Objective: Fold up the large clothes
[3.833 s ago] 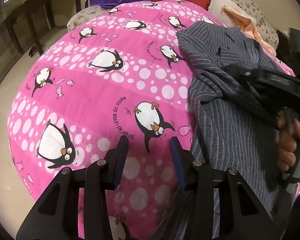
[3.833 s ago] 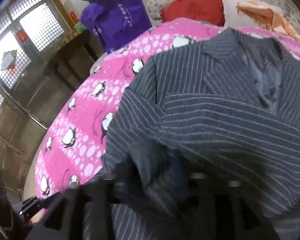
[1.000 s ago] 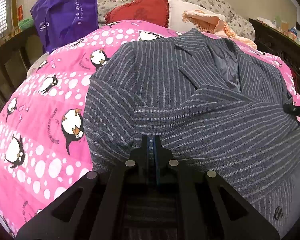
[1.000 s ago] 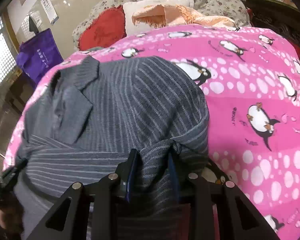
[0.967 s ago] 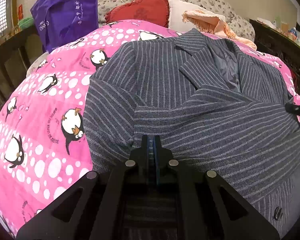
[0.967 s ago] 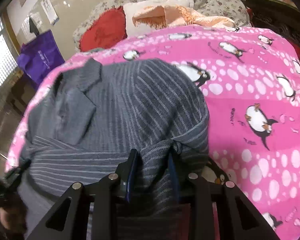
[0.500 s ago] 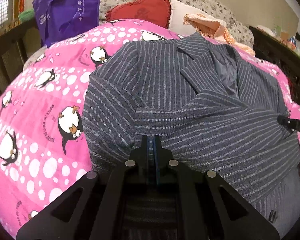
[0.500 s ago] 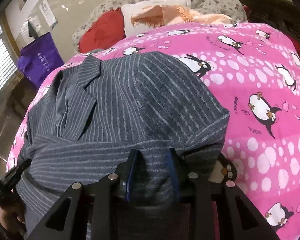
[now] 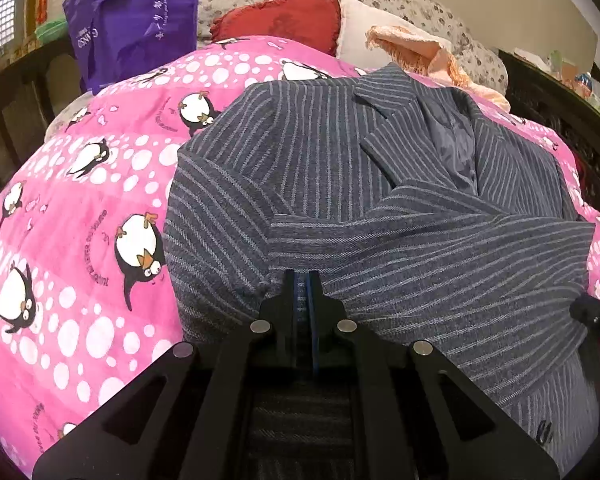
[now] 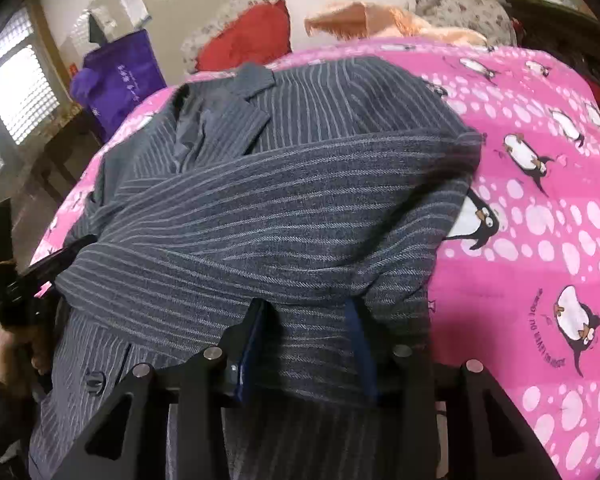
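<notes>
Matt, woven pinstriped jacket (image 9: pixel 380 208) cloth; soft fleecy blanket (image 9: pixel 80 240); smooth, faintly glossy purple bag (image 9: pixel 136 20).

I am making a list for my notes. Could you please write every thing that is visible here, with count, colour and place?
jacket: one, grey striped, on the blanket
blanket: one, pink with penguins, on the bed
bag: one, purple, far left
red pillow: one, at the bed's head
white pillow: one, beside the red one
peach cloth: one, on the white pillow
left gripper: black, shut on jacket
right gripper: black, jaws opening, jacket between them
hand: one, on the left gripper's handle
</notes>
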A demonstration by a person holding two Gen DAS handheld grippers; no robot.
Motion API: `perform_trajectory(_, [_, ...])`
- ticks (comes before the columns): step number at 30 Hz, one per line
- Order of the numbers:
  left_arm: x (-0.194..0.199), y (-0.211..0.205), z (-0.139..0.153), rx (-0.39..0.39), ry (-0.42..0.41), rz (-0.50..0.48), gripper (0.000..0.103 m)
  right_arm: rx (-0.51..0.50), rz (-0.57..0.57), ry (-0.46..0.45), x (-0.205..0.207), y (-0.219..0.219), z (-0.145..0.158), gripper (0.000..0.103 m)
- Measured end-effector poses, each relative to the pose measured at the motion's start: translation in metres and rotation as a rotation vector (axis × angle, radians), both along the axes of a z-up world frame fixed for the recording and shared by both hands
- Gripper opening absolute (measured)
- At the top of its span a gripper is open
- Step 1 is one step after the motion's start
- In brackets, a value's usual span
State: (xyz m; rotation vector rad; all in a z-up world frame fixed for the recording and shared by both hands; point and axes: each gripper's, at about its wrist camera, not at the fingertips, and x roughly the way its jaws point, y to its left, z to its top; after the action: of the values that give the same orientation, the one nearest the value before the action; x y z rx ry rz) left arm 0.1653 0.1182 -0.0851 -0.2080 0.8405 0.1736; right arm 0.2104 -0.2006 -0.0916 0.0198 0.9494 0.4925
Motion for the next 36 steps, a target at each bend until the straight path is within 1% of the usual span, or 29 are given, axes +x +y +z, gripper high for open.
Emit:
perform_trajectory(2, [-0.002, 0.007, 0.010, -0.030, 0.043, -0.027, 0.005, -0.050, -0.003, 0.051, 0.001, 0.004, 0.008, 0.040])
perform_trajectory(3, [-0.006, 0.012, 0.016, -0.041, 0.053, -0.035, 0.005, -0.065, -0.006, 0.063, 0.000, 0.005, 0.015, 0.040])
perform_trajectory(4, [-0.012, 0.016, 0.022, -0.045, 0.059, -0.043, 0.005, -0.064, -0.008, 0.053, -0.006, 0.002, 0.028, 0.040])
perform_trajectory(5, [-0.020, 0.021, 0.029, -0.032, 0.070, -0.047, 0.012, -0.058, -0.005, 0.036, -0.014, -0.002, 0.037, 0.040])
perform_trajectory(7, [-0.042, 0.030, 0.039, 0.008, 0.099, -0.055, 0.016, -0.041, 0.024, 0.017, -0.036, -0.010, 0.056, 0.041])
perform_trajectory(8, [-0.055, 0.035, 0.043, 0.024, 0.113, -0.054, 0.016, -0.041, 0.049, 0.036, -0.050, -0.015, 0.062, 0.042])
perform_trajectory(11, [-0.102, 0.044, 0.042, 0.034, 0.167, -0.078, 0.016, -0.065, 0.111, 0.077, -0.097, -0.028, 0.062, 0.042])
perform_trajectory(15, [-0.156, 0.038, 0.031, 0.025, 0.214, -0.133, 0.016, -0.104, 0.156, 0.074, -0.156, -0.052, 0.055, 0.042])
perform_trajectory(17, [-0.182, 0.031, 0.024, 0.010, 0.238, -0.158, 0.016, -0.114, 0.144, 0.079, -0.184, -0.069, 0.050, 0.043])
perform_trajectory(19, [-0.200, 0.024, 0.017, -0.008, 0.254, -0.179, 0.016, -0.105, 0.127, 0.094, -0.205, -0.086, 0.045, 0.043])
perform_trajectory(21, [-0.218, 0.018, 0.013, 0.014, 0.245, -0.176, 0.016, -0.067, 0.120, 0.108, -0.226, -0.108, 0.037, 0.043])
perform_trajectory(23, [-0.228, 0.017, 0.008, 0.009, 0.239, -0.172, 0.026, -0.054, 0.095, 0.124, -0.238, -0.119, 0.024, 0.043])
perform_trajectory(24, [-0.231, 0.019, 0.008, -0.002, 0.228, -0.161, 0.028, -0.041, 0.077, 0.129, -0.243, -0.124, 0.017, 0.043])
perform_trajectory(25, [-0.232, 0.022, 0.008, -0.022, 0.222, -0.152, 0.029, -0.024, 0.061, 0.133, -0.246, -0.127, 0.011, 0.044])
perform_trajectory(27, [-0.237, 0.030, 0.009, -0.091, 0.218, -0.133, 0.033, 0.007, 0.022, 0.149, -0.246, -0.132, 0.002, 0.046])
perform_trajectory(28, [-0.238, 0.031, 0.009, -0.117, 0.216, -0.139, 0.043, 0.028, 0.016, 0.152, -0.247, -0.134, -0.002, 0.046])
perform_trajectory(29, [-0.241, 0.031, 0.011, -0.157, 0.208, -0.155, 0.054, 0.071, 0.018, 0.160, -0.247, -0.135, -0.008, 0.046])
perform_trajectory(30, [-0.244, 0.029, 0.012, -0.171, 0.197, -0.172, 0.059, 0.100, 0.017, 0.170, -0.247, -0.135, -0.012, 0.047])
perform_trajectory(32, [-0.250, 0.018, 0.014, -0.149, 0.186, -0.211, 0.072, 0.162, 0.014, 0.202, -0.246, -0.136, -0.022, 0.048])
perform_trajectory(34, [-0.253, 0.006, 0.014, -0.115, 0.184, -0.257, 0.078, 0.238, 0.030, 0.218, -0.246, -0.138, -0.030, 0.048])
perform_trajectory(36, [-0.254, -0.002, 0.012, -0.093, 0.187, -0.292, 0.081, 0.356, 0.078, 0.280, -0.247, -0.139, -0.040, 0.048])
